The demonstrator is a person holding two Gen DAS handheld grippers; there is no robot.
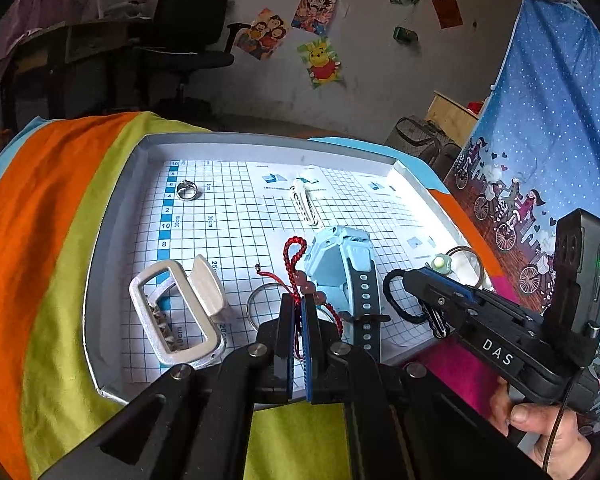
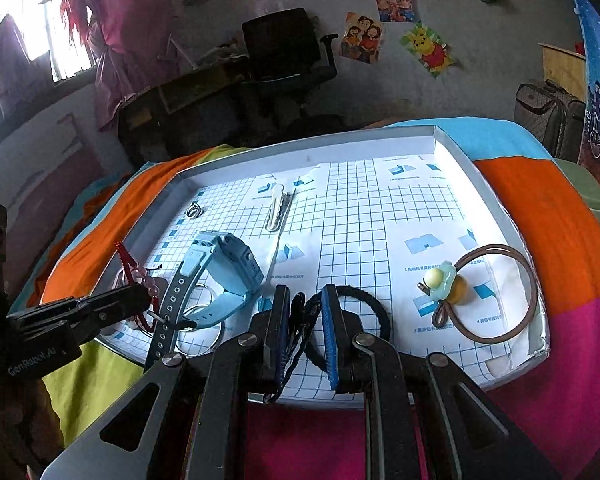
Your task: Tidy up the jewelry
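Note:
A shallow white tray (image 1: 112, 216) with a blue grid sheet lies on a striped cloth. My left gripper (image 1: 299, 300) is shut on a red beaded bracelet (image 1: 293, 254), just left of a light-blue watch (image 1: 342, 264). My right gripper (image 2: 305, 292) is shut on a black braided hair tie (image 2: 374, 312) at the tray's near edge. The right wrist view shows the left gripper (image 2: 142, 295) holding the red bracelet (image 2: 129, 262) beside the watch (image 2: 224, 268). A brown hair tie (image 2: 530, 276) with an egg charm (image 2: 444, 280) lies to the right.
A silver ring (image 1: 187, 190) and a white hair clip (image 1: 303, 204) lie farther back in the tray. An open silver box (image 1: 176, 312) and a metal hoop (image 1: 256, 304) sit at the near left. A hand (image 1: 540, 420) grips the right tool. Desk and chair (image 1: 188, 36) stand behind.

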